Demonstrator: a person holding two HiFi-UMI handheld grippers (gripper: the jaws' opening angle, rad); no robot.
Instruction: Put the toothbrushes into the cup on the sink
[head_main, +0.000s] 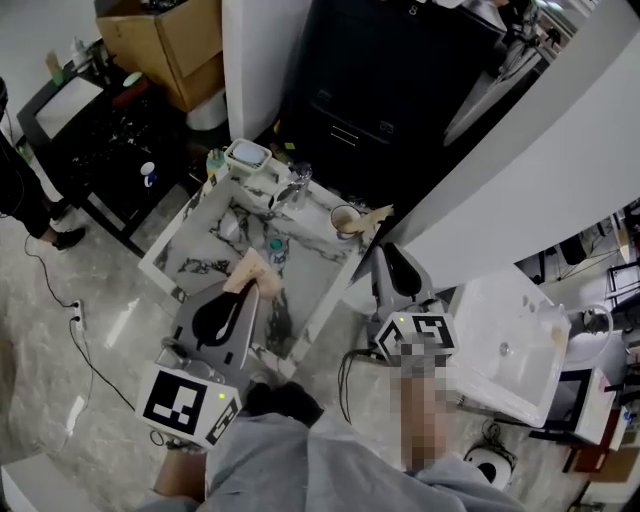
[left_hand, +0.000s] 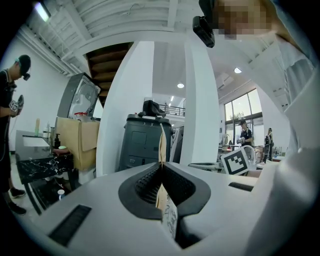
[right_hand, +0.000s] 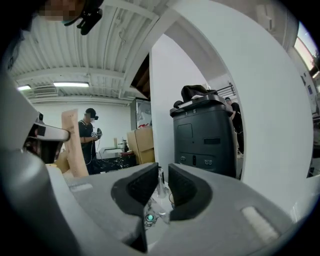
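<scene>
Looking down in the head view, the marble sink (head_main: 172, 240) lies in the middle of the floor, with its faucet (head_main: 291, 188) at the far rim and the cup (head_main: 345, 221) on the far right corner. A tan strip (head_main: 378, 213) lies at the cup's right side; whether it stands inside the cup cannot be told. The left gripper (head_main: 245, 292) hangs over the near left part of the basin, and a flat tan packet (head_main: 252, 270) sticks out of its tips toward the far side, well apart from the cup. The right gripper (head_main: 388, 252) is at the sink's right rim, near the cup and on its near side. In the left gripper view, the left gripper (left_hand: 161, 167) has its pads pressed together on the tan packet (left_hand: 162, 145), seen edge-on and upright, with a dark cabinet (left_hand: 145, 142) far behind it. In the right gripper view, the right gripper (right_hand: 161, 175) has its jaws a little apart with nothing held between them; the faucet (right_hand: 160, 181) shows through the gap. The tan packet (right_hand: 73, 145) stands upright at the left, and a person in black (right_hand: 90, 135) stands far behind it.
</scene>
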